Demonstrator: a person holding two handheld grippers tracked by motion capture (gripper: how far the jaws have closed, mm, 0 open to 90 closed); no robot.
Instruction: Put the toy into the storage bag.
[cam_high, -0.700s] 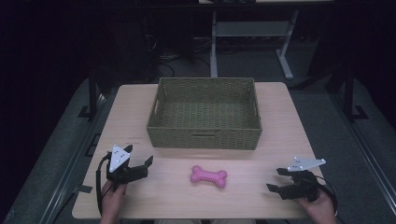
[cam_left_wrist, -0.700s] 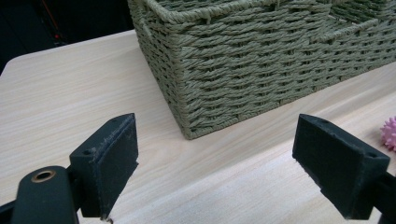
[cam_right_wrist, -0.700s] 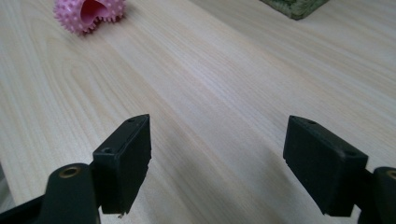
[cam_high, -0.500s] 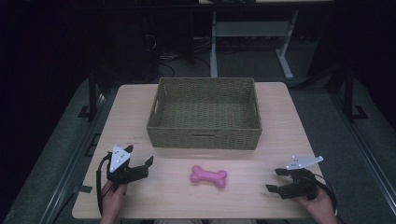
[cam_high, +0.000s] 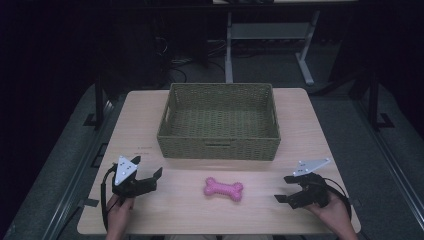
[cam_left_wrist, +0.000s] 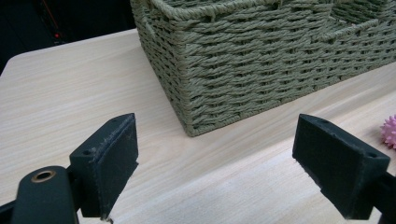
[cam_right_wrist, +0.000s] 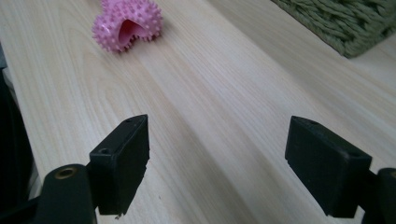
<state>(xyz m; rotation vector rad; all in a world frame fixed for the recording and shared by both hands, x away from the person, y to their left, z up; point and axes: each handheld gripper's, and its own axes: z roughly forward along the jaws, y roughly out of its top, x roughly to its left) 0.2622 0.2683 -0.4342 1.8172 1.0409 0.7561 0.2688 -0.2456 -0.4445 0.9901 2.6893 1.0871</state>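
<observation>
A pink spiky bone-shaped toy (cam_high: 224, 188) lies on the wooden table in front of a green woven basket (cam_high: 220, 121). My left gripper (cam_high: 148, 179) rests near the table's front left, jaws wide open and nothing between them; in the left gripper view its gap (cam_left_wrist: 215, 170) faces the basket's corner (cam_left_wrist: 187, 70), with a sliver of the toy (cam_left_wrist: 389, 132) at the right edge. My right gripper (cam_high: 285, 189) sits at the front right, open with nothing between its jaws. The right gripper view (cam_right_wrist: 217, 163) has the toy (cam_right_wrist: 127, 25) lying farther off on the table.
The basket (cam_right_wrist: 345, 21) stands at the table's (cam_high: 140, 130) middle back with nothing visible inside. Bare tabletop stretches between the toy and each gripper. Beyond the table are a dark floor, cables and a metal frame (cam_high: 270, 35).
The right gripper has shifted slightly toward the left and front; the left gripper and the toy have stayed put.
</observation>
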